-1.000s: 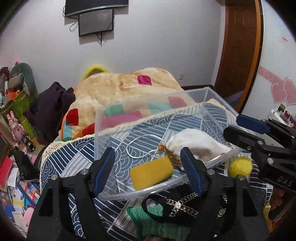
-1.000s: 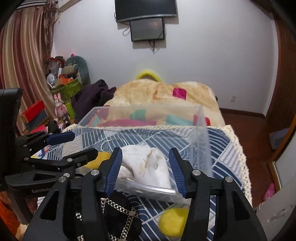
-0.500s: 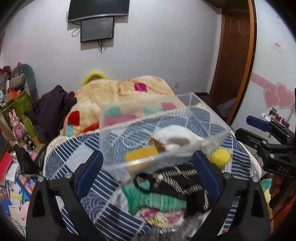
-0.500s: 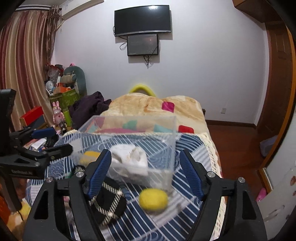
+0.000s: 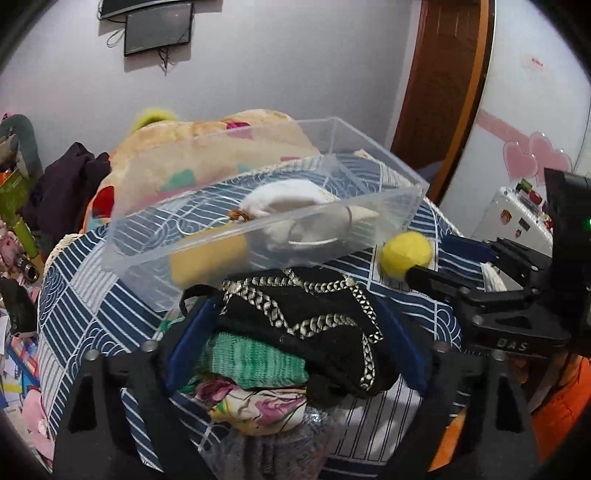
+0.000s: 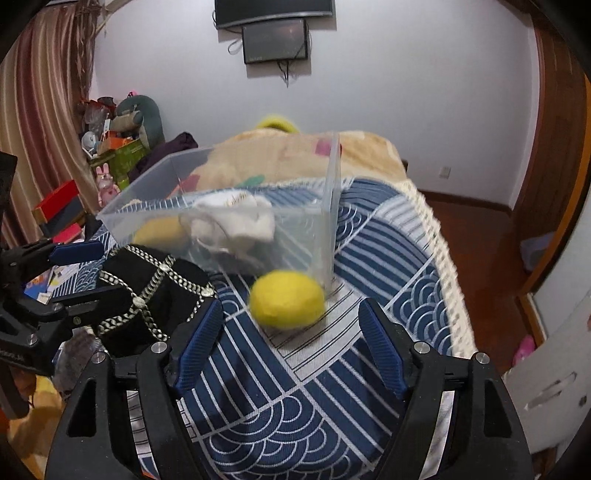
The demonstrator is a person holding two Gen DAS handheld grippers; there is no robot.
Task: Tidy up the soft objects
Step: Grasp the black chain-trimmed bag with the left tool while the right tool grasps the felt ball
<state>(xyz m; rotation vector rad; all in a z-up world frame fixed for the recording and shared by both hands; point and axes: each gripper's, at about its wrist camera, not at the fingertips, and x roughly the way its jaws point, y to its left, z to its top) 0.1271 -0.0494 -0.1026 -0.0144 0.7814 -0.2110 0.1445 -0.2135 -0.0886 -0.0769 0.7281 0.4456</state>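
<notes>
On the bed: a blue and white patterned cloth (image 6: 388, 236) covers the surface; a clear plastic box (image 5: 384, 218) stands on it
Inside the box: a white fabric pouch (image 5: 288, 195) with a thin cord; a yellow sponge block (image 5: 207, 258) against the near wall
Yellow ball: a felt ball (image 6: 286, 303) lies on the cloth outside the box, just beside its near corner; slightly blurred in the right wrist view
Pile: a black bag with braided trim (image 5: 306, 314) lies on a green knitted piece (image 5: 255, 360) and a floral cloth (image 5: 258, 402), in front of the box
Left gripper (image 5: 291, 347): jaws spread wide on both sides of the pile; whether the pads touch it I cannot tell; nothing is gripped
Right gripper (image 6: 290, 354): jaws wide apart, empty; the ball is just ahead, between the two fingertips' lines
Background: a beige blanket (image 6: 273, 155) behind the box; a dark screen (image 6: 275, 35) on the wall
</notes>
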